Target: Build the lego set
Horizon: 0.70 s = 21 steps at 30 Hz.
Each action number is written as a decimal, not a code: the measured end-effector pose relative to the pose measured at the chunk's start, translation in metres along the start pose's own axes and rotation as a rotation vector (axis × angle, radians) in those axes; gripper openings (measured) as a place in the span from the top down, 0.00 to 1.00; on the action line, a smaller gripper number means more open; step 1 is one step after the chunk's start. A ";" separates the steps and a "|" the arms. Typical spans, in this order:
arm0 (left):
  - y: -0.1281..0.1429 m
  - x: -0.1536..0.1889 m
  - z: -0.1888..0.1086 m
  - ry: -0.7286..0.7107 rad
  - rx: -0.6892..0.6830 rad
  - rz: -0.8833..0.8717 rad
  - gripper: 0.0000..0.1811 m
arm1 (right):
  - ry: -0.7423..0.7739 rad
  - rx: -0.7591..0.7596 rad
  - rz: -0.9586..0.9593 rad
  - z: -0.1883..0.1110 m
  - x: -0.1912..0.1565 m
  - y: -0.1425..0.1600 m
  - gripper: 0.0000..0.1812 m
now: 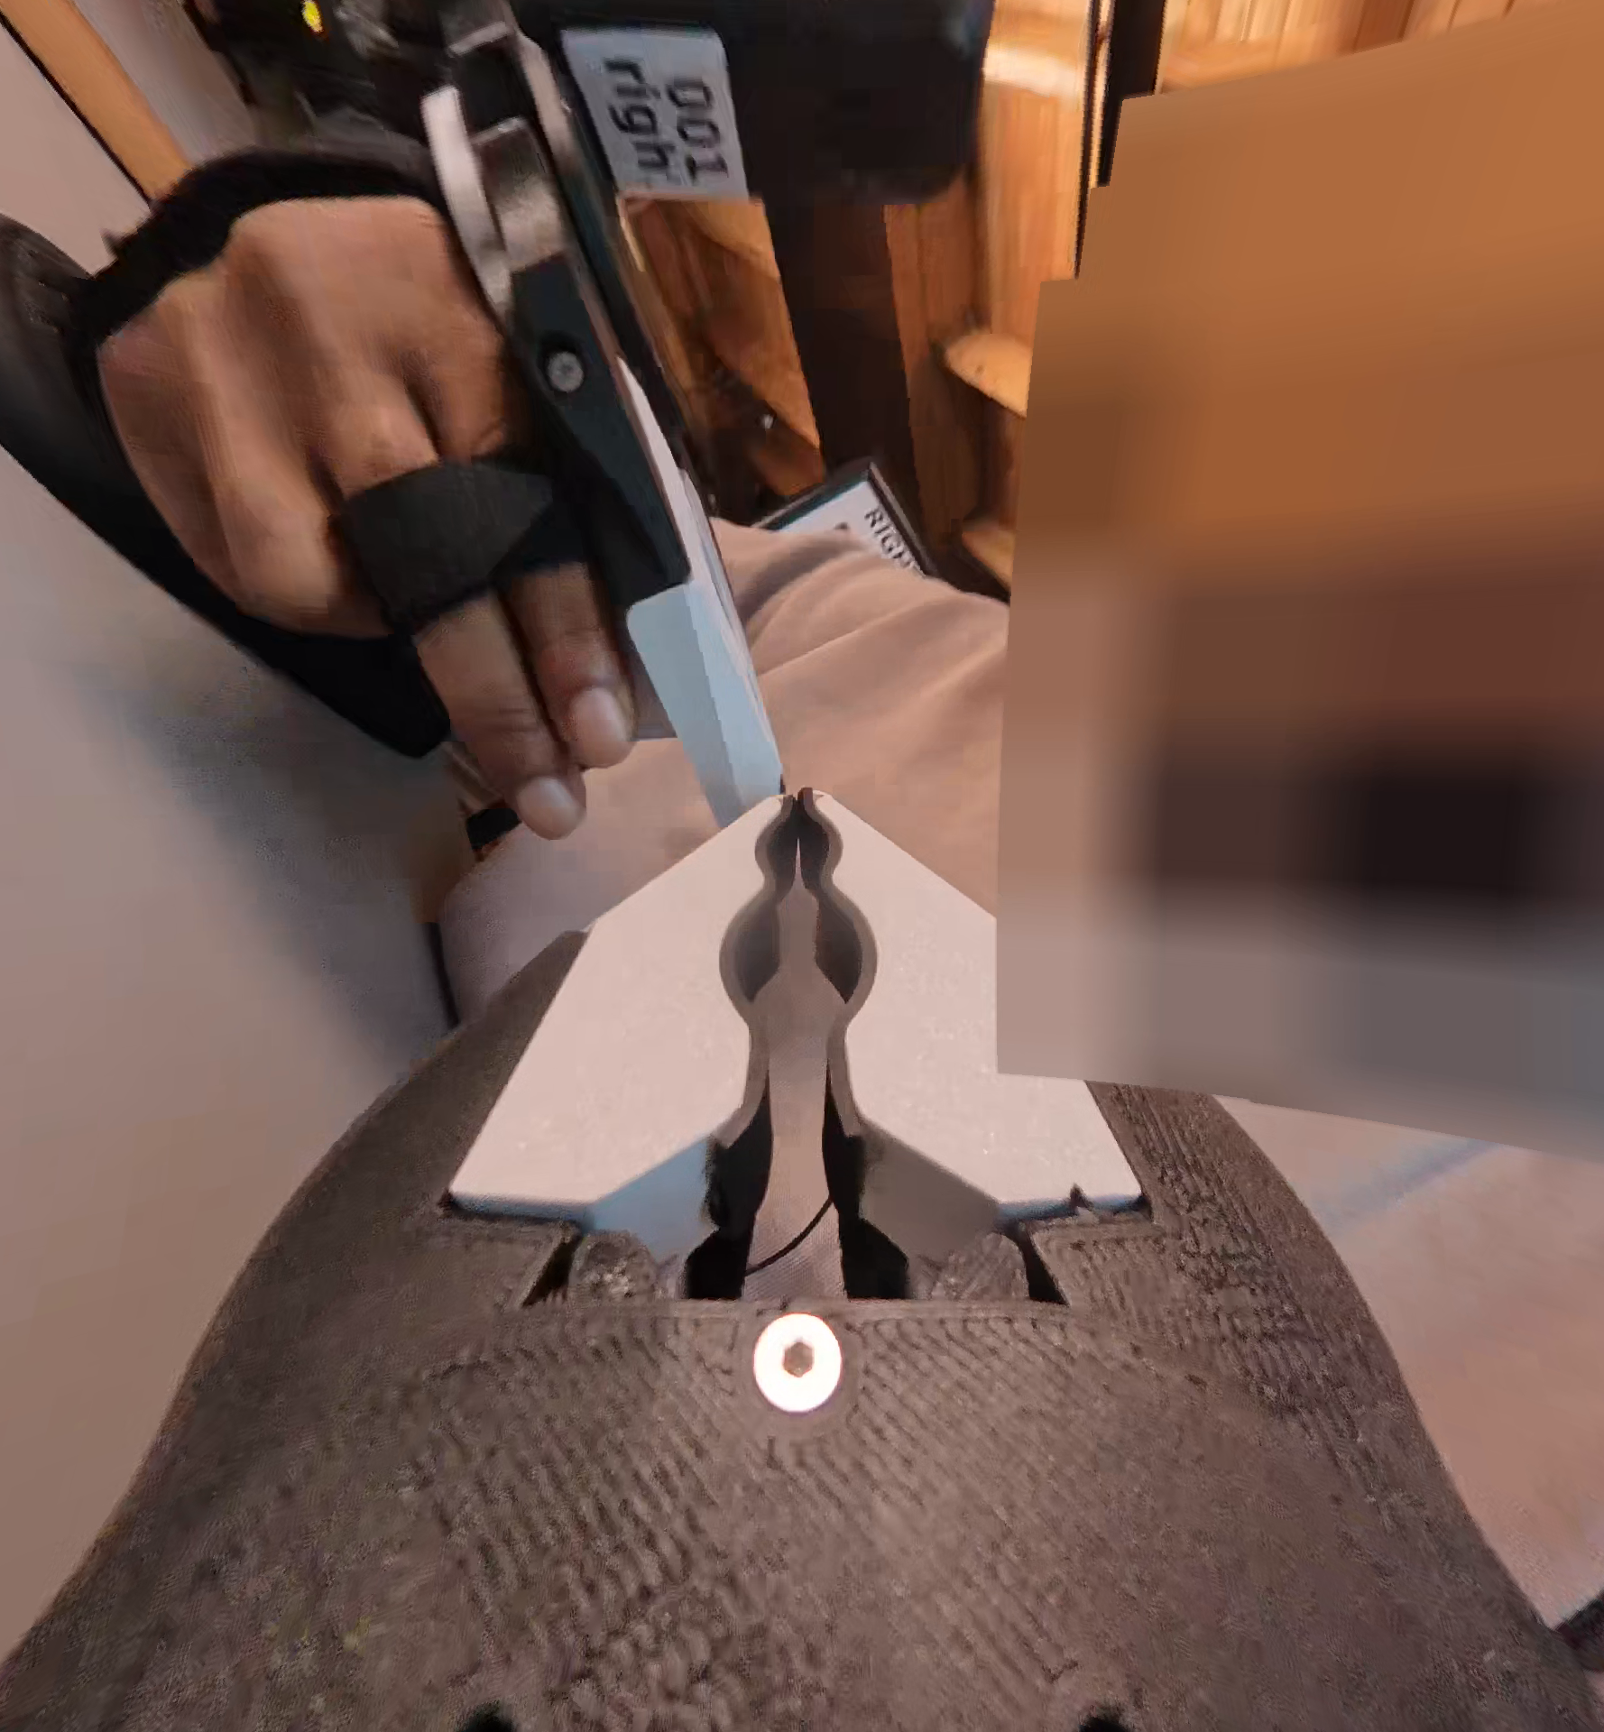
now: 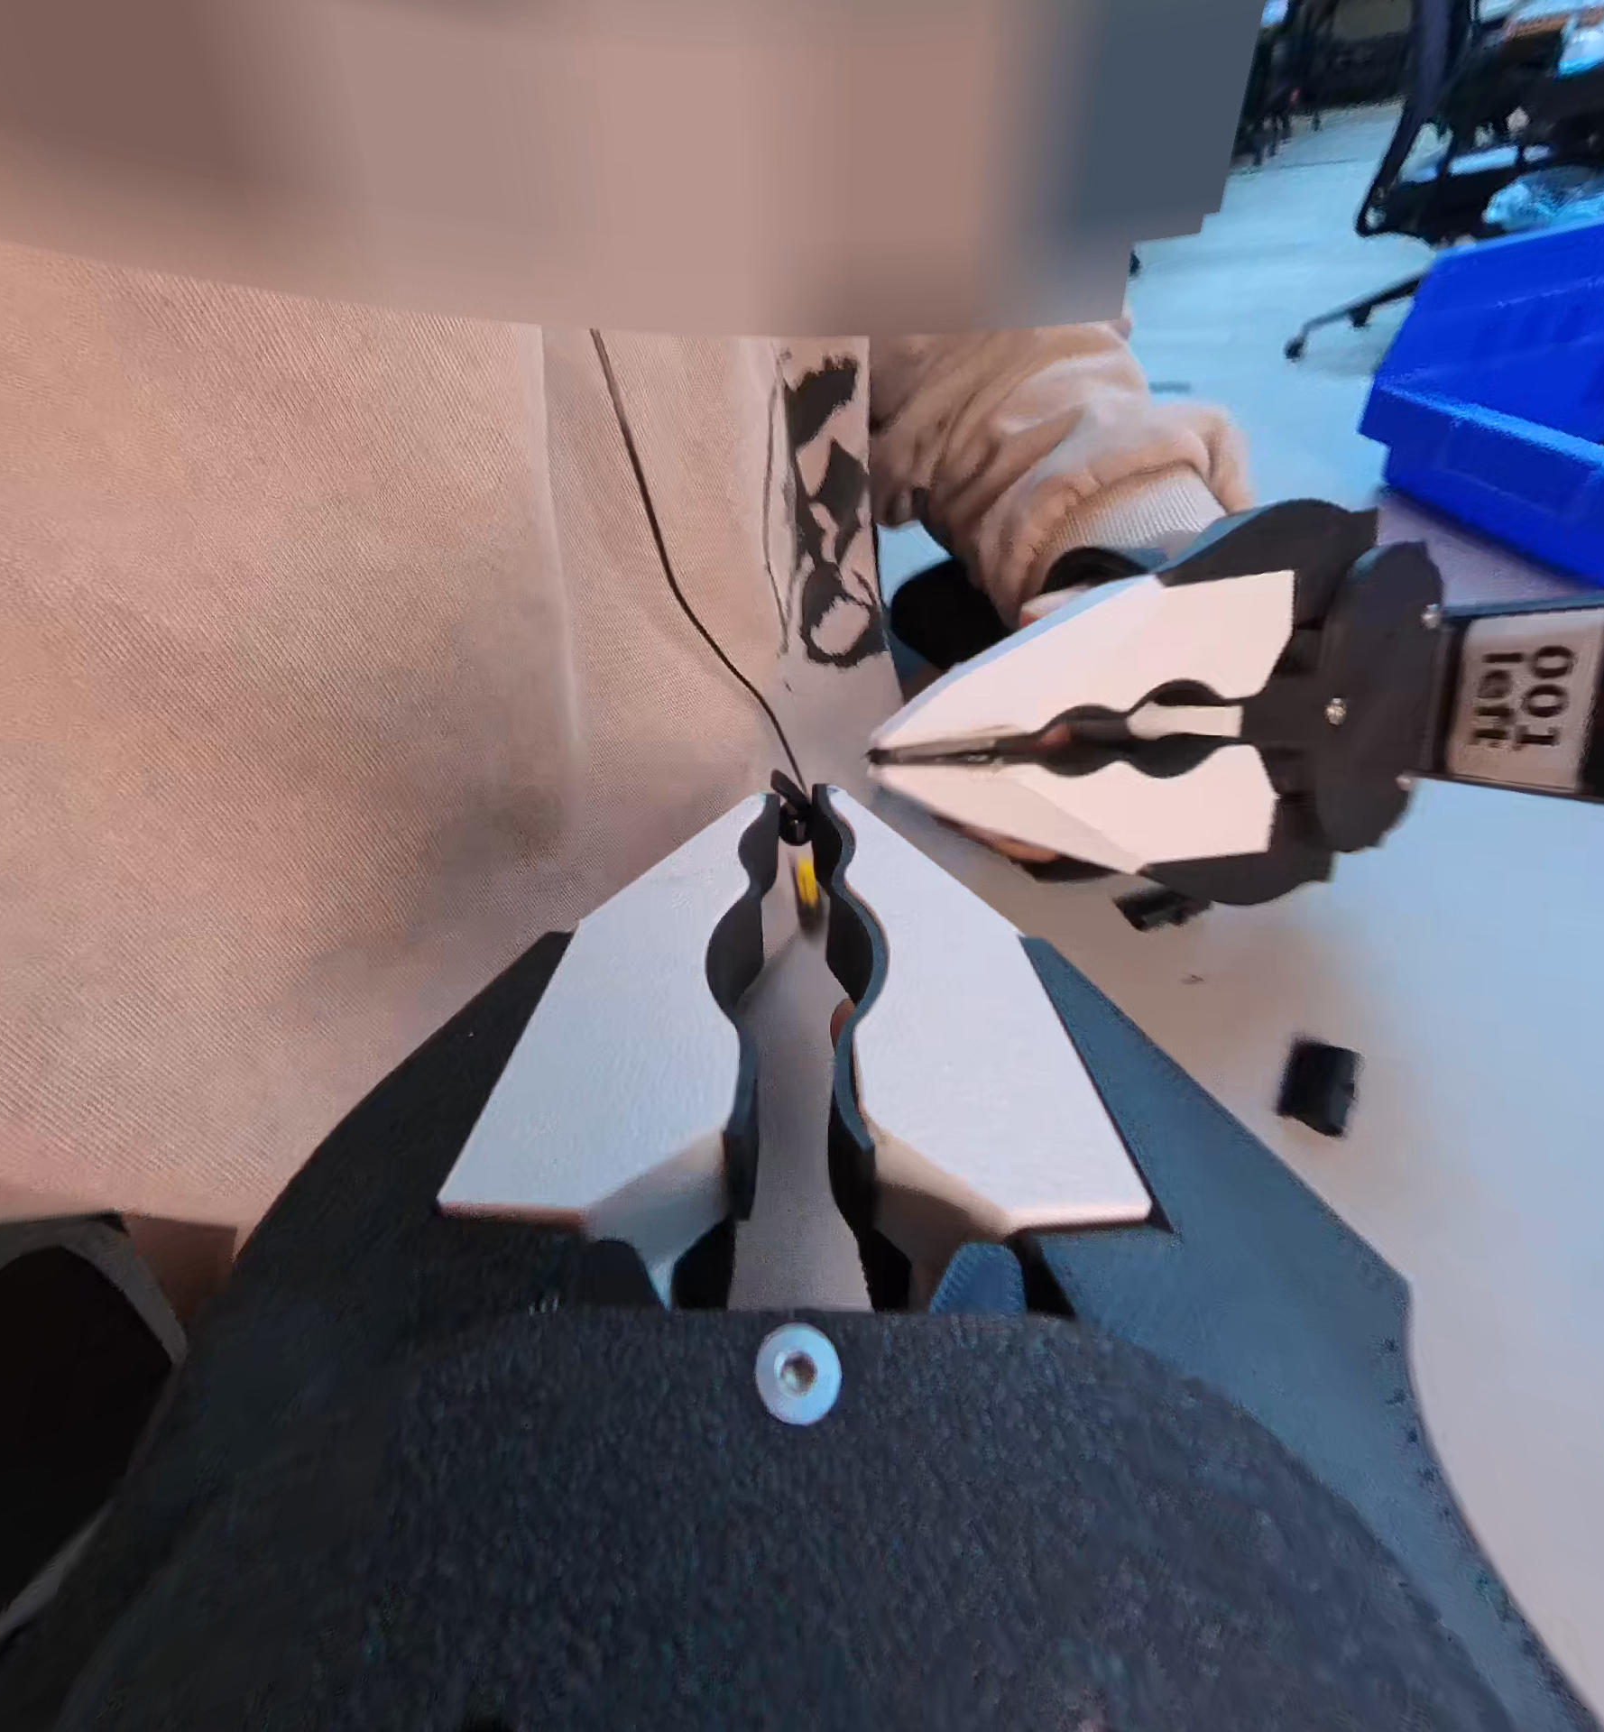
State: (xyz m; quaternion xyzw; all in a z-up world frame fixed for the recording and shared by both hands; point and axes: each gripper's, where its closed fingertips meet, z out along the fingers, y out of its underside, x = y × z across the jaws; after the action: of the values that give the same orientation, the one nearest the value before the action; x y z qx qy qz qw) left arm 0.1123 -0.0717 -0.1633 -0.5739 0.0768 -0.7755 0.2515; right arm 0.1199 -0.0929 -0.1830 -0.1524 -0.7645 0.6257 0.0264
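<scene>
In the right wrist view my right gripper (image 2: 794, 808) is shut on a small black piece (image 2: 791, 813) at its fingertips. A thin black string (image 2: 686, 600) runs up from the piece across the person's beige clothing. A small yellow bit (image 2: 808, 886) shows in the gap behind the tips; I cannot tell what it belongs to. My left gripper (image 2: 873, 754) comes in from the right, shut, its tip close beside the right gripper's tip. In the left wrist view my left gripper (image 1: 796, 798) is shut with nothing clear between the tips. The right gripper (image 1: 768, 785) reaches down from the upper left, and their tips almost touch.
Two small black pieces (image 2: 1318, 1087) (image 2: 1154, 907) lie on the white table (image 2: 1482, 1172) under and to the right of the left gripper. A blue bin (image 2: 1529, 394) stands at the back right. The person's body and lap fill the space right behind both grippers.
</scene>
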 end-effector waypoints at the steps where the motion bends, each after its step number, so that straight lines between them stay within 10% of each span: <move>1: 0.006 0.001 0.004 -0.018 -0.037 0.030 1.00 | -0.034 0.050 0.038 0.003 -0.003 -0.004 0.97; 13: 0.018 -0.059 -0.058 -0.819 -0.296 0.578 0.91 | 0.196 0.057 0.083 -0.029 0.034 0.016 0.97; 21: 0.056 -0.080 -0.060 -1.064 -0.630 0.798 0.85 | 0.326 0.045 0.058 -0.042 0.048 0.015 0.97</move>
State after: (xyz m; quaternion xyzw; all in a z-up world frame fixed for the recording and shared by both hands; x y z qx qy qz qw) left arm 0.0904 -0.0914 -0.2740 -0.8460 0.3668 -0.1829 0.3409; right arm 0.0863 -0.0380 -0.1954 -0.2735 -0.7311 0.6103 0.1353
